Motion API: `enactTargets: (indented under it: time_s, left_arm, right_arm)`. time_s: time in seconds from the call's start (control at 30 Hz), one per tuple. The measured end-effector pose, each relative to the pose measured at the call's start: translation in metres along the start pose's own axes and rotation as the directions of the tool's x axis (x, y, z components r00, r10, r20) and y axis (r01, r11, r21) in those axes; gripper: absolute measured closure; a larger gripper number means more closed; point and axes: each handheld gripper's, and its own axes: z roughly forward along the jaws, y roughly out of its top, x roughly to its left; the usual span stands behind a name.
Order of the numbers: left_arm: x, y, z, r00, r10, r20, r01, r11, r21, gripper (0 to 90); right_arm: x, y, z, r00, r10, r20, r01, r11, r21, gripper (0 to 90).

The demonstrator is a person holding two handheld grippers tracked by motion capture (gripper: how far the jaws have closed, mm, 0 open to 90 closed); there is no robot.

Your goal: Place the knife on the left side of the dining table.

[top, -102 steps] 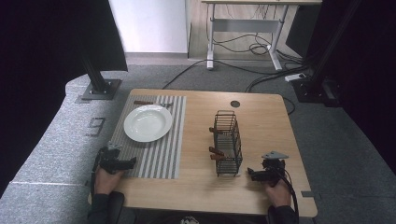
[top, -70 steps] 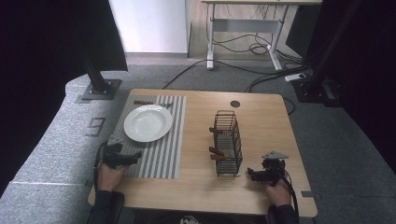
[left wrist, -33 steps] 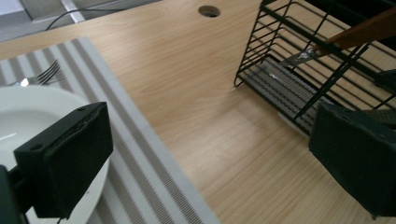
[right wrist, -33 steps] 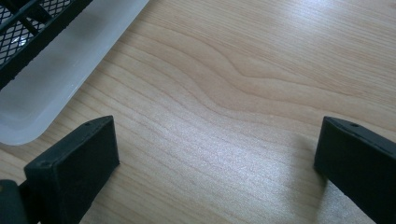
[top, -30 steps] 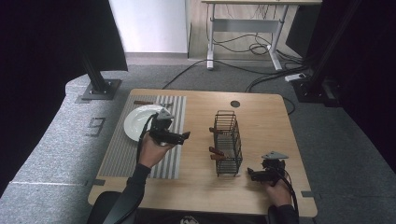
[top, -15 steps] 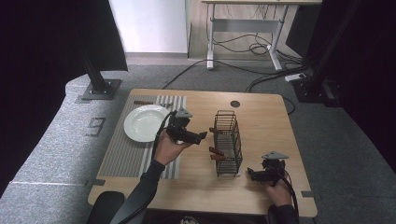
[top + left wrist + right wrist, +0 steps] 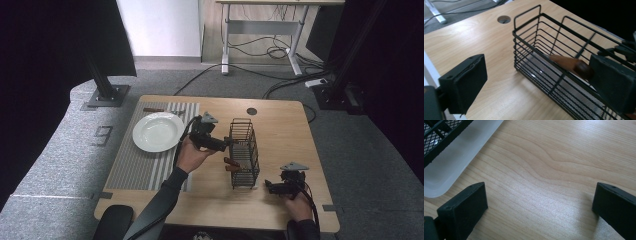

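The wire basket [image 7: 243, 152] stands upright a little right of the bench's [image 7: 280, 125] middle, its long side running near to far, and wooden-handled utensils [image 7: 231, 164] poke out through its left wall. In the left gripper view one such brown handle [image 7: 571, 65] lies slanted inside the basket [image 7: 554, 62], its rounded end just beside the right-hand jaw.

The step in hand looks like reaching in for that handle. To do it well, the left gripper [image 7: 223, 144] should come down over the rim rather than push against the wires, line both jaws along the handle's sides, and close on the wood alone — catching a wire with it would drag the whole basket. A straight lift upward should then clear the rim.

The left gripper [image 7: 536, 85] is spread wide and holds nothing; one jaw hangs over bare bench outside the basket, the other over its inside.

The right gripper [image 7: 274, 187] rests low at the near right, close to the basket's near end — its jaws [image 7: 537, 207] wide apart and empty over bare wood. Farther left, a white plate [image 7: 157, 131] sits on a striped mat [image 7: 150, 162].
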Motion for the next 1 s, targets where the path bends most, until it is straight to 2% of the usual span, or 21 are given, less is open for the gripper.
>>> enactTargets:
  time_s: [0.2,0.23,0.3,0.7,0.77,0.93,0.97,1.0]
  left_arm:
    - [0.005,0.006,0.002,0.9997,-0.016,-0.019,0.016,0.9999,-0.004,8.1]
    - [0.007,0.009,0.004,0.9992,-0.03,-0.024,0.03,0.9995,-0.005,10.4]
    - [0.008,0.011,0.005,0.9991,-0.034,-0.025,0.034,0.9994,-0.006,13.1]
    - [0.017,0.024,0.021,0.9935,-0.088,-0.073,0.088,0.9961,0.002,21.4]
    - [0.018,0.022,0.022,0.9918,-0.108,-0.067,0.108,0.9941,-0.01,25.8]
    - [0.015,0.018,0.021,0.9912,-0.125,-0.045,0.123,0.9919,-0.032,32.5]
    - [0.015,0.018,0.02,0.9912,-0.126,-0.041,0.125,0.9916,-0.034,35.2]
    - [0.014,0.018,0.02,0.9914,-0.128,-0.027,0.127,0.9913,-0.035,43.0]
  right_arm:
    - [0.0,0.0,0.0,1.0,0.0,0.0,0.0,1.0,0.0,0.0]
    - [0.0,0.0,0.0,1.0,0.0,0.0,0.0,1.0,0.0,0.0]
    - [0.0,0.0,0.0,1.0,0.001,0.0,-0.001,1.0,0.0,0.0]
    - [0.0,0.0,0.0,1.0,0.001,0.0,-0.001,1.0,0.001,0.0]
    - [0.0,0.0,0.0,1.0,0.001,0.0,-0.001,1.0,0.002,0.0]
    - [0.0,0.0,0.0,1.0,0.001,0.0,-0.001,1.0,0.001,0.0]
    - [0.0,0.0,0.0,1.0,0.001,0.0,-0.001,1.0,0.001,0.0]
    - [0.0,0.0,0.0,1.0,0.0,0.0,0.0,1.0,0.001,0.0]
